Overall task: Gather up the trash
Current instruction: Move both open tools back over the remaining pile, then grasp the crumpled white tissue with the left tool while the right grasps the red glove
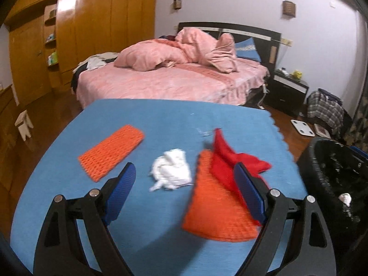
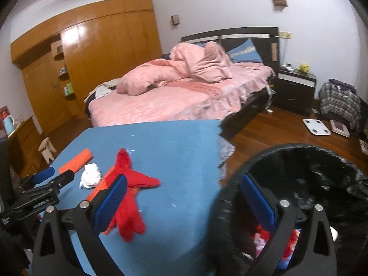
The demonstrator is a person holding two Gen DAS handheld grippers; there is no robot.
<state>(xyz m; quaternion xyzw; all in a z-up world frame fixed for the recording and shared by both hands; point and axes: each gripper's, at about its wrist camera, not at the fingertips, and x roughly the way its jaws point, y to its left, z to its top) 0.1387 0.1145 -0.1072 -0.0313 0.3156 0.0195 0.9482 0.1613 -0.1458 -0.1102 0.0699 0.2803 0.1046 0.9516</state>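
A crumpled white tissue (image 1: 172, 169) lies on the blue table (image 1: 161, 119), between and just beyond the fingertips of my open left gripper (image 1: 184, 179). An orange mesh piece (image 1: 111, 151) lies to its left. A larger orange mesh piece (image 1: 214, 207) with a red cloth (image 1: 230, 161) on it lies to its right. In the right wrist view my right gripper (image 2: 184, 197) is open and empty, straddling the rim of the black-lined trash bin (image 2: 299, 161), with the left gripper (image 2: 49, 174) at the far left by the tissue (image 2: 90, 176) and red cloth (image 2: 128, 184).
The trash bin (image 1: 333, 174) stands off the table's right edge, with a white scrap and colourful trash inside. A pink bed (image 1: 170, 78), a wooden wardrobe (image 1: 92, 23), a nightstand (image 1: 287, 87), a small stool (image 1: 24, 124) and a floor scale (image 1: 302, 127) lie beyond.
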